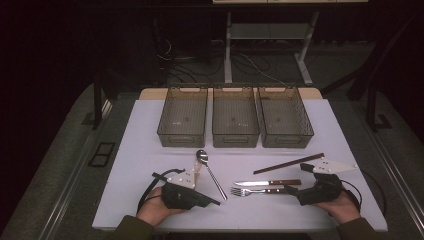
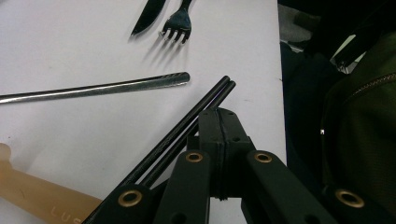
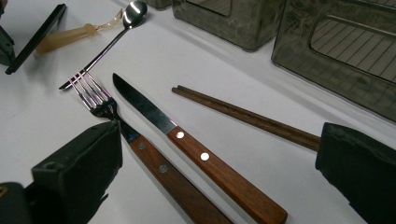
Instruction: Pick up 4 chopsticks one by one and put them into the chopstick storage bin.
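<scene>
Near the front edge of the white table (image 1: pixel 150 125), the left gripper (image 2: pixel 218 110) has its jaws pressed together on a pair of black chopsticks (image 2: pixel 187 123), tips beside the handle of a steel spoon (image 2: pixel 93 88). The right gripper (image 3: pixel 210 172), jaws spread wide, sits by the front right corner around the wooden-handled fork (image 3: pixel 140 144) and knife (image 3: pixel 187 140), with brown chopsticks (image 3: pixel 243 116) just beyond. Three empty grey bins (image 1: pixel 235 122) line the back edge, and a pale, possibly plastic utensil (image 3: pixel 70 32) lies by the spoon.

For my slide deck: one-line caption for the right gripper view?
Open hand-held gripper straddles wooden-handled knife and fork beside brown chopsticks.
</scene>
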{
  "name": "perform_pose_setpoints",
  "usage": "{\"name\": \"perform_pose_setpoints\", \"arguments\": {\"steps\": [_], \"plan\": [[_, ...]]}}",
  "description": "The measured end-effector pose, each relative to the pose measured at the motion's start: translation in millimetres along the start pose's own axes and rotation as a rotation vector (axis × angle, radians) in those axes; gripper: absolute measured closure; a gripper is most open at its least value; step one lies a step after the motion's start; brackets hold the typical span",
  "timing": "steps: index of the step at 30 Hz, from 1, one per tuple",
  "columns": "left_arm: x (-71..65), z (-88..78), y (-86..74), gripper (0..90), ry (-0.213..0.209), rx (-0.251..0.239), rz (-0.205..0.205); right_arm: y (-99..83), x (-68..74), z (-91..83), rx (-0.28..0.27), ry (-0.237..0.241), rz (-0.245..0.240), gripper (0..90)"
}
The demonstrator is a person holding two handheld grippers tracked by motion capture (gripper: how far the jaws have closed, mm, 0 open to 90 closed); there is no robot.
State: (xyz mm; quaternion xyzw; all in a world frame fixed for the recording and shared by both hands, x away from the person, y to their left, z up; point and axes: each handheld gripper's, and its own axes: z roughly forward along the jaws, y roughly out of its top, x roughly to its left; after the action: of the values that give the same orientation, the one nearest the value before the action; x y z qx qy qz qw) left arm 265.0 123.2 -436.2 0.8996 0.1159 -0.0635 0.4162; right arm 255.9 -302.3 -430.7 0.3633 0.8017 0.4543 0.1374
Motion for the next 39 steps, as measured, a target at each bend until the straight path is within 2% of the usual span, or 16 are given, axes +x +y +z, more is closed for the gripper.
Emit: {"name": "perform_pose_setpoints", "arguments": {"steps": [27, 36, 39], "plan": [[7.4, 4.5, 5.5, 89.3, 0.038, 0.008, -0.018, -0.1, -0.1, 0.5, 0.003, 0.001, -0.007, 0.8], [10.5, 5.5, 8.4, 89.3, 0.057, 0.014, -0.003, -0.2, 0.0, 0.8, 0.003, -0.001, -0.006, 0.8], [10.9, 5.0, 8.9, 89.3, 0.064, 0.01, -0.01, -0.1, 0.0, 1.0, 0.004, 0.0, -0.006, 0.8]]}}
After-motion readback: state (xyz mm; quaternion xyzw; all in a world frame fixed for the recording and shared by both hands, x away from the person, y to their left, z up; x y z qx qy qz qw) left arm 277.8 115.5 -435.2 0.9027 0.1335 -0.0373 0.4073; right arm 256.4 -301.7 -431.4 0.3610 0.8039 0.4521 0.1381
